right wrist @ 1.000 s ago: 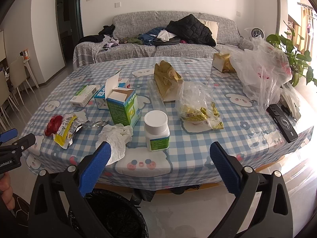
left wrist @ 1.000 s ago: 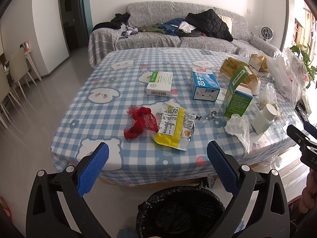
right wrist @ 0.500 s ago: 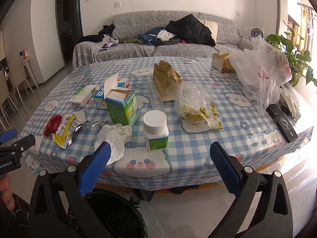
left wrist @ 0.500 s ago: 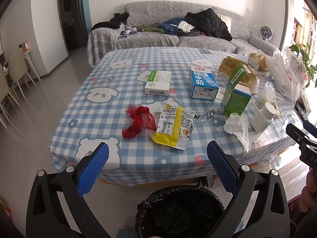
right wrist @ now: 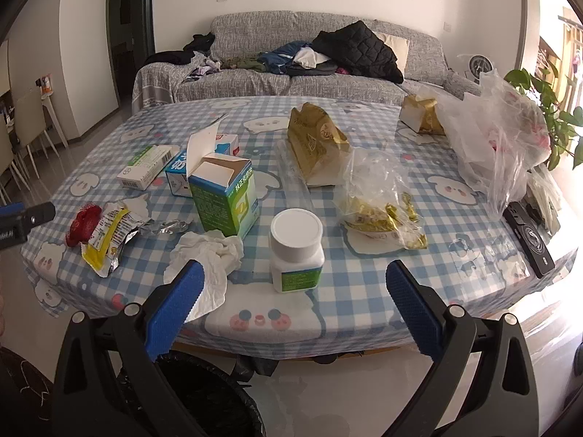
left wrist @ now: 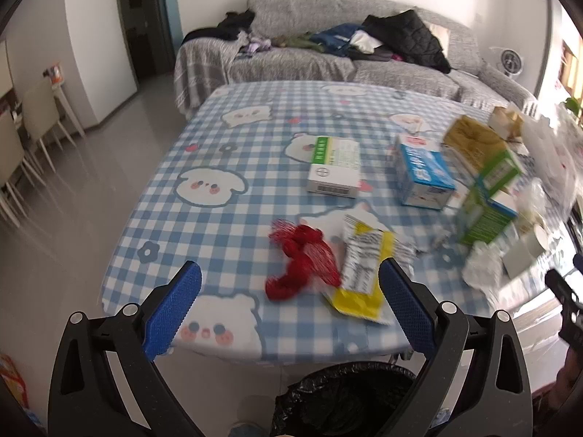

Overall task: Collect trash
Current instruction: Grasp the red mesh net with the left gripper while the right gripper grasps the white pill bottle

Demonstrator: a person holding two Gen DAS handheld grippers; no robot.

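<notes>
A red mesh net (left wrist: 300,262) and a yellow snack wrapper (left wrist: 362,266) lie near the front edge of the checked table (left wrist: 226,167). My left gripper (left wrist: 289,304) is open and empty, just short of them and above a black-lined trash bin (left wrist: 342,397). My right gripper (right wrist: 295,298) is open and empty at the table's front edge, facing a white pill bottle (right wrist: 296,249) and a crumpled white tissue (right wrist: 207,258). An open green box (right wrist: 224,191) stands behind the tissue. The net (right wrist: 83,223) and wrapper (right wrist: 109,235) show at the left of the right wrist view.
A white medicine box (left wrist: 334,171), a blue box (left wrist: 424,176), gold bags (right wrist: 317,145), a clear bag of gold wrappers (right wrist: 379,200), a big plastic bag (right wrist: 499,142) and a black device (right wrist: 528,236) sit on the table. A sofa with clothes (right wrist: 291,65) stands behind.
My left gripper has moved forward and down toward the red net and wrapper. My right gripper has edged slightly closer to the table. Both jaws stay open.
</notes>
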